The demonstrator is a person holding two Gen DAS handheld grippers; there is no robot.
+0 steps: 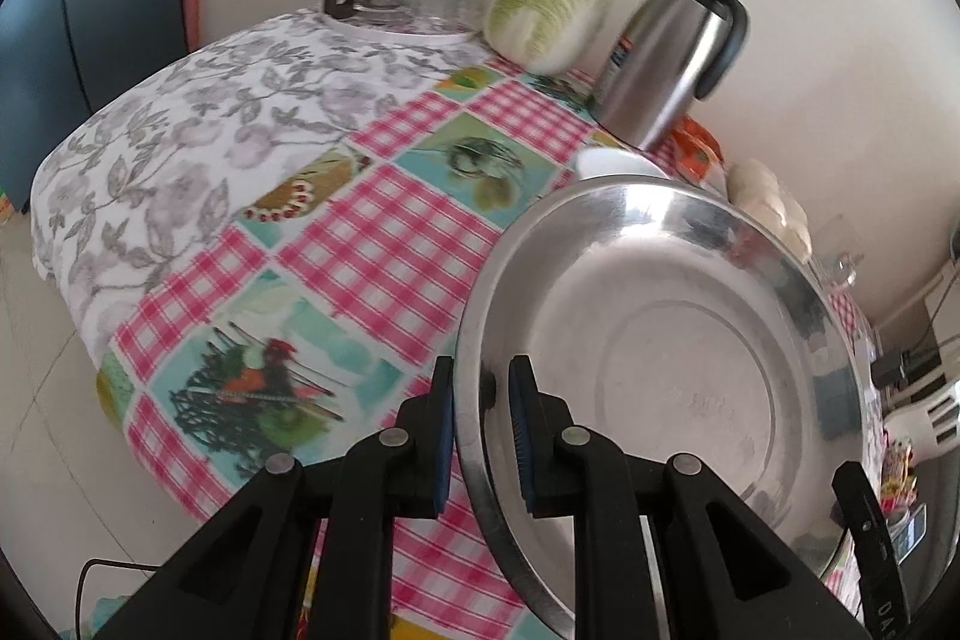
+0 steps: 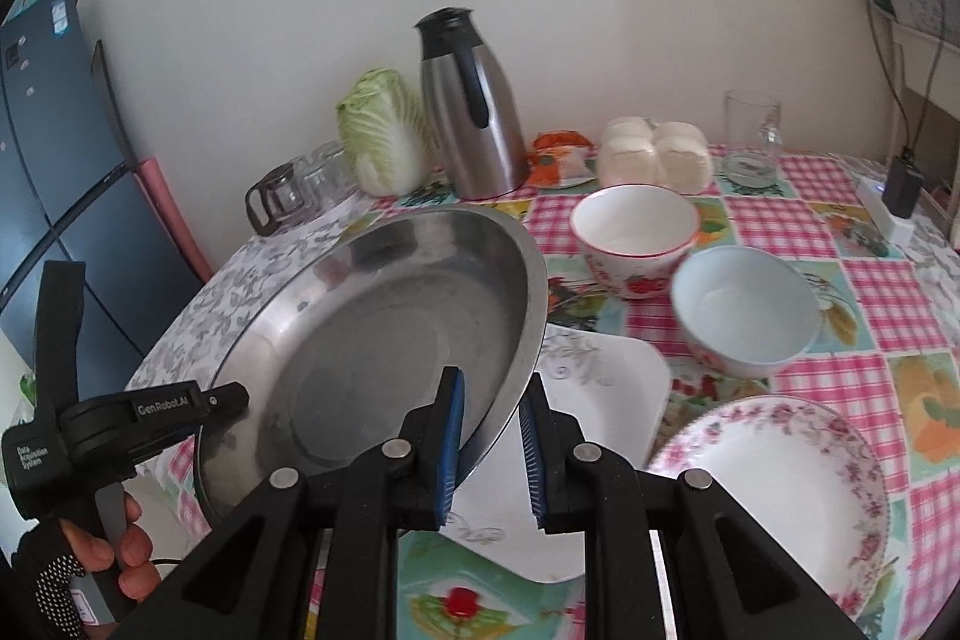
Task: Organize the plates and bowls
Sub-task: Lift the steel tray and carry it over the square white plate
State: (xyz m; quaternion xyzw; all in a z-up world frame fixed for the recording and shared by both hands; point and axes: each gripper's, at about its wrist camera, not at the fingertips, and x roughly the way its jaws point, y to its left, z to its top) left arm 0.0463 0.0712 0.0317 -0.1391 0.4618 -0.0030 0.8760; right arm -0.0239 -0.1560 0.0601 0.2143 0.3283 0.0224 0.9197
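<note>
At bottom centre of both views, the steel basin (image 2: 384, 340) is pinched by its rim on opposite sides, the left gripper (image 1: 480, 436) and right gripper (image 2: 492, 448) each clenched on it, tilted above the counter (image 2: 870, 292). A slip could be caused by the thin, slick rim, dropping it onto the square plate (image 2: 606, 400) or bowls (image 2: 744, 310) at centre right.

Left gripper (image 2: 231, 396) in right wrist view: "GenRobot.AI" on its arm, "Data Acquisition System" on the body. Left wrist view: partial "DAS" on black part (image 1: 881, 550) at lower right.
</note>
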